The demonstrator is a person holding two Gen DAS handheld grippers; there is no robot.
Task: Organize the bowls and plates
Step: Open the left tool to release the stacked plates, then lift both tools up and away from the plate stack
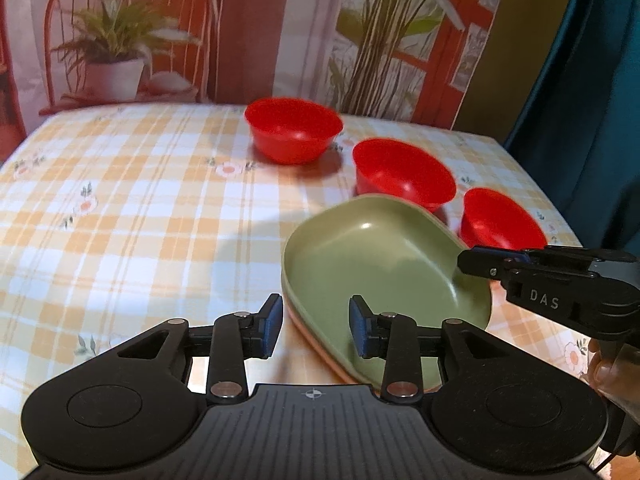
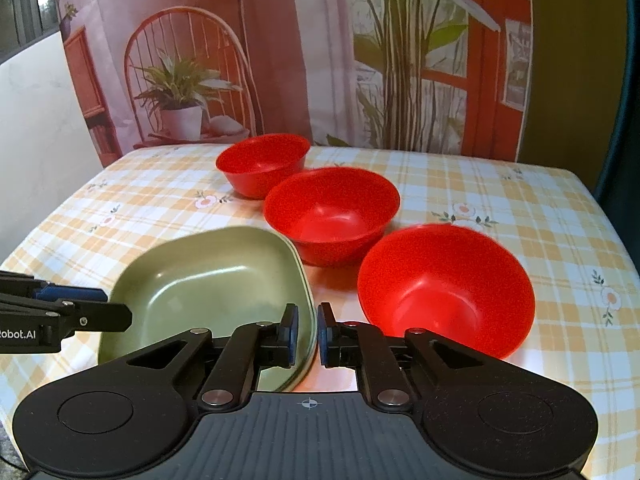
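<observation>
A green plate [image 1: 380, 264] [image 2: 208, 280] lies on top of a small stack, with a peach-coloured rim [image 1: 320, 354] showing beneath it. My left gripper [image 1: 316, 328] [image 2: 116, 308] straddles the stack's near left edge; its blue pads stand apart and do not press the rim. My right gripper [image 2: 308, 334] [image 1: 474, 262] is shut on the green plate's right rim. Three empty red bowls stand apart in a diagonal row beyond the plates: far [image 1: 294, 132] [image 2: 262, 164], middle [image 1: 404, 174] [image 2: 332, 212] and near [image 1: 500, 220] [image 2: 444, 288].
Everything rests on a table with a yellow checked cloth [image 1: 120, 220] [image 2: 540, 216]. A printed backdrop of a chair and plants [image 1: 120, 40] hangs behind it. A hand [image 1: 608, 368] holds the right gripper. The nearest red bowl sits just right of my right fingers.
</observation>
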